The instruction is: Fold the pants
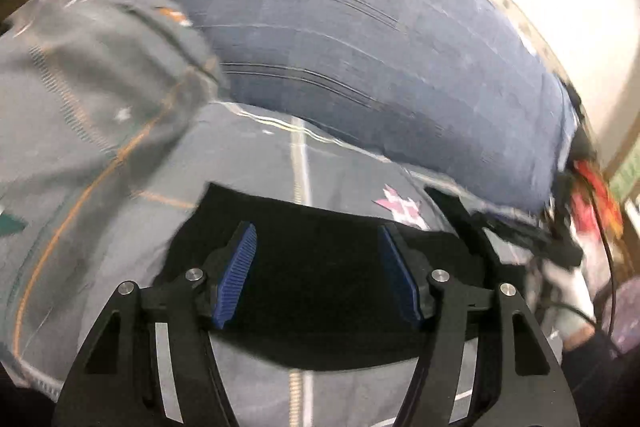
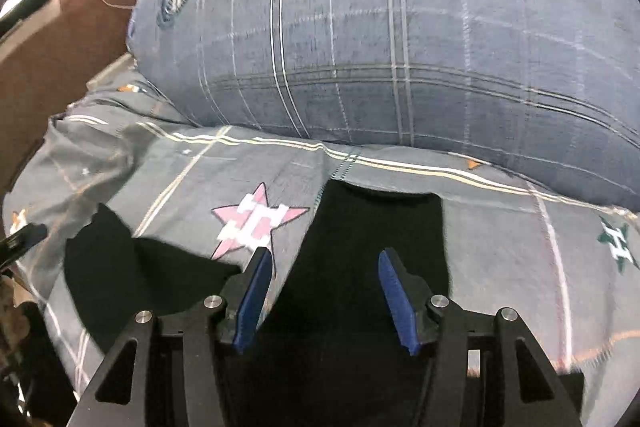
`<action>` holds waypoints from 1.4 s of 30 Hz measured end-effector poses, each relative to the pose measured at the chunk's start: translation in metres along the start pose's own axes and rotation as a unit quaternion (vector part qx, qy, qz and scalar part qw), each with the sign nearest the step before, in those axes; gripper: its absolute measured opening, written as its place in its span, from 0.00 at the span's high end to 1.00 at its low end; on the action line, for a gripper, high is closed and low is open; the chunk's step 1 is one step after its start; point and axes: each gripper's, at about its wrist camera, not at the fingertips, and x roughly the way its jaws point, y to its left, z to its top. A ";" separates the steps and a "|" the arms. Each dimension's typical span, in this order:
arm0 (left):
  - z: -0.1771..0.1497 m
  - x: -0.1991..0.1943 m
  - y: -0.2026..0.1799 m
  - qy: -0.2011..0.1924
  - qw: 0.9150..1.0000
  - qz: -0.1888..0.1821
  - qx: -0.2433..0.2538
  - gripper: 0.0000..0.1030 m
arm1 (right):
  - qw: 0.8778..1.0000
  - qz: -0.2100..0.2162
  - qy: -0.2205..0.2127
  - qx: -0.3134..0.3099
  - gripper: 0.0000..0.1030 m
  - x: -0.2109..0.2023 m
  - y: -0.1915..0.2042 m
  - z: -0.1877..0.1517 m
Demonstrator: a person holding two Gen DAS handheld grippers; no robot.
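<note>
The black pants (image 2: 360, 267) lie on a bed, spread over a grey sheet (image 2: 500, 247) printed with stars, in front of a big blue checked pillow (image 2: 400, 27). In the right wrist view one end of a leg reaches toward the pillow and sits between the blue pads of the right claw (image 2: 326, 291), which is open with its jaws wide apart and nothing in them; another black part (image 2: 120, 267) lies off to the left, with a pink star (image 2: 256, 223) on the sheet between the two. The left claw (image 1: 318, 267) is likewise open and holding nothing, poised above a black band of cloth (image 1: 320, 307) that runs across under it; whether either claw touches the fabric cannot be told, and the left view is blurred. The step in hand looks like taking hold of the pants for a fold, and little of the folding seems done. To do it well, each claw should come down so that one jaw slides under the edge and the other closes on top, catching every layer of the pants but not the sheet beneath. Both grips should sit at matching points along the same edge, so the cloth lifts level. The soft bed will give under pressure, so a light approach will likely help keep the sheet from bunching up.
</note>
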 end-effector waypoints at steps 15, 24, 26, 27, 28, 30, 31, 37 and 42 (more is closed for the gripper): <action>-0.025 0.076 -0.038 0.090 0.993 0.010 0.070 0.39 | 0.999 0.033 -0.007 0.023 0.93 0.013 -0.024 0.003; -0.026 0.073 -0.039 0.087 0.994 0.006 0.060 0.39 | 0.979 0.034 -0.112 0.165 0.94 -0.138 -0.097 -0.083; -0.026 0.072 -0.041 0.087 0.994 0.010 0.058 0.39 | 0.979 0.016 -0.097 0.179 0.94 -0.146 -0.109 -0.103; -0.026 0.072 -0.042 0.087 0.995 0.010 0.055 0.39 | 0.978 0.009 -0.089 0.186 0.94 -0.148 -0.115 -0.112; -0.026 0.072 -0.043 0.089 0.995 0.008 0.053 0.39 | 0.977 0.008 -0.078 0.199 0.94 -0.150 -0.124 -0.122; -0.026 0.071 -0.046 0.090 0.995 0.006 0.052 0.39 | 0.974 0.002 -0.077 0.211 0.94 -0.153 -0.131 -0.129; -0.025 0.070 -0.048 0.089 0.995 0.002 0.053 0.39 | 0.973 0.009 -0.081 0.218 0.93 -0.154 -0.132 -0.127; -0.023 0.064 -0.071 0.085 0.993 -0.070 0.045 0.39 | 0.975 0.070 -0.064 0.200 0.29 -0.111 -0.106 -0.083; -0.029 0.065 -0.106 0.099 0.983 -0.135 0.069 0.38 | 0.966 0.099 -0.055 0.232 0.29 -0.058 -0.109 -0.048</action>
